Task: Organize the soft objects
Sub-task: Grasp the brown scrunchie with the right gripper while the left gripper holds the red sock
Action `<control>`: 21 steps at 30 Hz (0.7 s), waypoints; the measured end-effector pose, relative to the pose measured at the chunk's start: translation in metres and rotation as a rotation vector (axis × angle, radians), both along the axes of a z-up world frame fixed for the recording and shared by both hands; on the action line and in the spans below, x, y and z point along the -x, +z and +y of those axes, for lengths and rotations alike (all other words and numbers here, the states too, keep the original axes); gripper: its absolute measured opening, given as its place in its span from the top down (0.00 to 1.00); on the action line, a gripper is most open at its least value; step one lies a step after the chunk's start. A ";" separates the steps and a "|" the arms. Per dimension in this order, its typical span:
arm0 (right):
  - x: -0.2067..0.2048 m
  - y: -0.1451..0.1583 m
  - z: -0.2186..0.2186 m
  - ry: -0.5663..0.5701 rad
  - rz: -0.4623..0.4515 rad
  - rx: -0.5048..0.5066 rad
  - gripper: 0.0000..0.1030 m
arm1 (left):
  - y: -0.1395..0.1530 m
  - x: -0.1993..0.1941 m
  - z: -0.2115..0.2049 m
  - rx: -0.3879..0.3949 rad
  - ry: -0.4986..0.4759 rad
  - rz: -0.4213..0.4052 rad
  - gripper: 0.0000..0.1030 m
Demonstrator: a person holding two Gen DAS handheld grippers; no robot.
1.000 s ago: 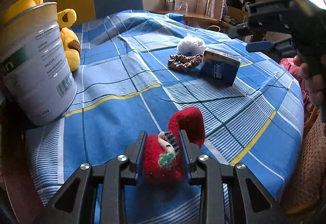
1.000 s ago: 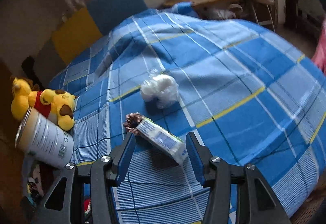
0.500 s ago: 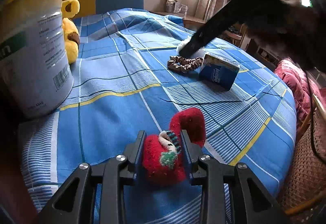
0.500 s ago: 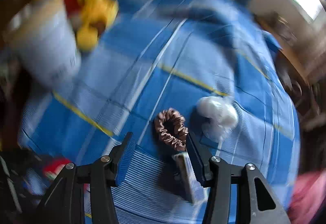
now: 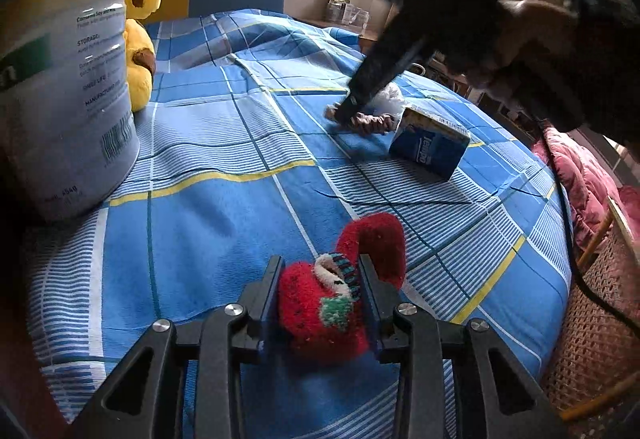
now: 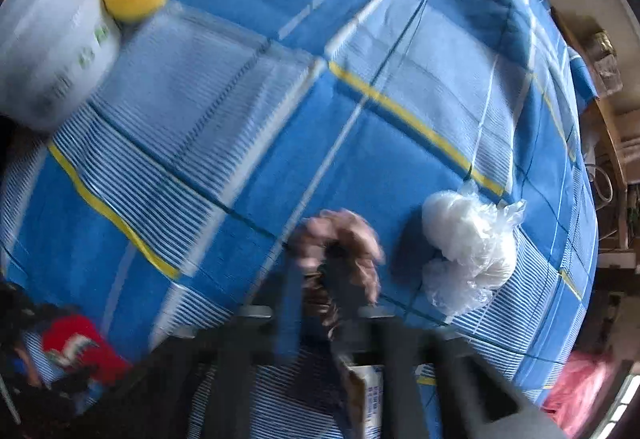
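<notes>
Two soft things are in my grippers now. The brown scrunchie (image 6: 338, 239) lies on the blue checked bedspread (image 6: 248, 167), and my right gripper (image 6: 320, 279) points steeply down on it with its jaws clenched on the fabric; the picture is blurred, so how much is caught I cannot tell. The left gripper (image 5: 320, 291) has the red fluffy sock (image 5: 340, 291) between its fingers, low at the near edge of the bed. Its jaws have just been opening a little, but the pads seem to press the sock on both sides.

Just beside the scrunchie lies a white cotton bundle in clear plastic (image 6: 466, 251), and a blue tissue pack (image 5: 430, 145) lies on the other side. Well apart stands a large white tin (image 5: 64, 87), open on top, with a yellow plush bear (image 5: 138, 51) behind it.

I judge the work only begun: no soft thing appears gathered yet, and the cotton, tissues and bear are untouched.
</notes>
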State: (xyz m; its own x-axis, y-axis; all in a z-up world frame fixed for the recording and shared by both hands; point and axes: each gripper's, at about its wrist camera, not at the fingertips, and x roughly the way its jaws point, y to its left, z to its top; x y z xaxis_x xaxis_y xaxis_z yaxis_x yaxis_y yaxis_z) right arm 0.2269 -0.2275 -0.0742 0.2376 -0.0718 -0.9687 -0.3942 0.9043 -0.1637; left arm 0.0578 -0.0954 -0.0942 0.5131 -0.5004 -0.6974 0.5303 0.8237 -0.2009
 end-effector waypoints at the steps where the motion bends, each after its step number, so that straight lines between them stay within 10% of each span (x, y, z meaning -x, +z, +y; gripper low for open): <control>1: 0.006 0.009 0.006 0.005 -0.028 -0.040 0.94 | 0.000 0.000 0.000 0.000 0.002 0.000 0.62; 6: 0.049 0.038 0.031 0.015 -0.099 -0.263 0.94 | 0.000 0.001 0.001 -0.002 0.003 -0.004 0.62; 14: 0.083 0.002 0.018 -0.117 -0.113 -0.306 0.93 | 0.001 0.003 0.001 -0.012 0.007 -0.015 0.62; 17: 0.082 0.005 0.009 -0.118 -0.117 -0.315 0.63 | 0.001 0.004 0.000 -0.019 0.006 -0.020 0.61; 21: 0.074 0.005 0.026 0.036 -0.114 -0.176 0.50 | 0.001 0.004 -0.001 -0.021 0.008 -0.020 0.61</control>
